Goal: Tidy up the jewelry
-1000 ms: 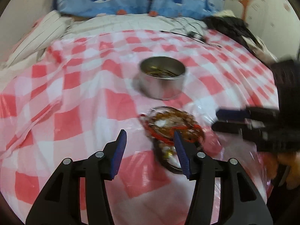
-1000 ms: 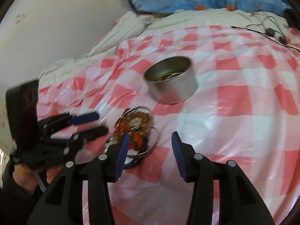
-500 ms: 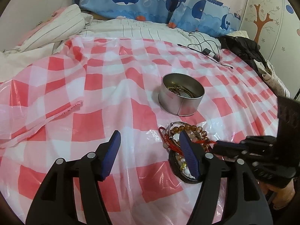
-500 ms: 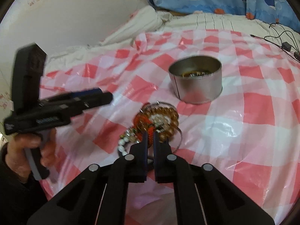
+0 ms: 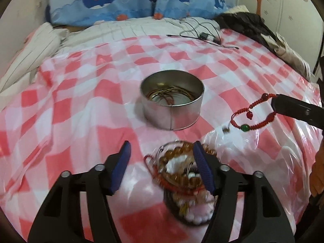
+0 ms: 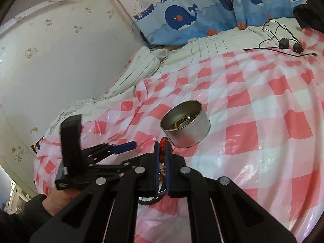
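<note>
A round metal tin (image 5: 172,103) with thin gold bangles inside stands on the red-and-white checked plastic sheet (image 5: 70,111). In front of it lies a pile of amber, white and red bead bracelets (image 5: 182,174). My left gripper (image 5: 161,144) hovers over that pile; its jaws are closing, with the pile under the right finger and no pad pressing on it. My right gripper (image 6: 162,144) is shut on a red cord bracelet (image 5: 253,113) with a green bead, which dangles in the air to the right of the tin (image 6: 185,129).
Black cables and chargers (image 5: 202,35) lie on the bedding behind the sheet. Dark clothing (image 5: 243,24) is heaped at the far right. Whale-print pillows (image 5: 141,0) line the headboard, and a wall (image 6: 50,50) runs along the left. Striped bedding (image 6: 145,64) bunches beside it.
My right gripper has shut on the red cord bracelet and lifted it off the pile, up and to the right. My left gripper's jaws have narrowed since half a second ago.
</note>
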`<state>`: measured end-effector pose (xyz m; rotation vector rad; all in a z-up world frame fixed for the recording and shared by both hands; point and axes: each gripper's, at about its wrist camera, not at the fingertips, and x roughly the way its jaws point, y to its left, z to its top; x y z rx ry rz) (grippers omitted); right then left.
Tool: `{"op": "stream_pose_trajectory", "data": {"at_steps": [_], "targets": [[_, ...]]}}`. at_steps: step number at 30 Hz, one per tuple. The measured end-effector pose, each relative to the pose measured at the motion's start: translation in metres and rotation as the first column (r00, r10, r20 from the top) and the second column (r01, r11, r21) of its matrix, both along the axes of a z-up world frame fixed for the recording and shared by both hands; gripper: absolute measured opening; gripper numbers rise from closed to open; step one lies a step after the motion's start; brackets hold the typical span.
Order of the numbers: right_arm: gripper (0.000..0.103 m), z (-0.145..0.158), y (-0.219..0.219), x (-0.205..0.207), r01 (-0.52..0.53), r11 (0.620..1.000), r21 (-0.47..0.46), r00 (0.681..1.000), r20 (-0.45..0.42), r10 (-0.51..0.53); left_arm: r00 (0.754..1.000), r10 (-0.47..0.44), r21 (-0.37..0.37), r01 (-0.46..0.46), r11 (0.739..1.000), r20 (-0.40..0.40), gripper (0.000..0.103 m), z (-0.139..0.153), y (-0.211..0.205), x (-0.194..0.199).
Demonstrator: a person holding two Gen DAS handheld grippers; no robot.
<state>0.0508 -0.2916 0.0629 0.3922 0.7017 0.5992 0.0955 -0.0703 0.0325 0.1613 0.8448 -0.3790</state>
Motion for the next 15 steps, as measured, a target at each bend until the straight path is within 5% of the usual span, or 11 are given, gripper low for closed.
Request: {"op": "stream_pose_trajectory", "data": {"at_steps": [6,10,15], "targets": [[0.006,-0.004,-0.002,0.001,-0.003,1.000,0.018,1.000,-0.016,0.004,0.999,-0.039,0.068,0.040,0.997,-0.023,0.033,-0.016,-0.013,0.009],[0.006,-0.006,-0.003,0.002,-0.003,1.000,0.019,1.000,-0.024,0.003,0.995,-0.057,0.010,0.058,0.998,-0.080,0.012,-0.021,-0.008,0.011],[0.006,-0.007,-0.004,0.001,0.003,1.000,0.015,1.000,-0.030,-0.002,0.987,-0.096,-0.099,0.084,0.992,-0.129,0.006,-0.013,-0.004,0.007]]}}
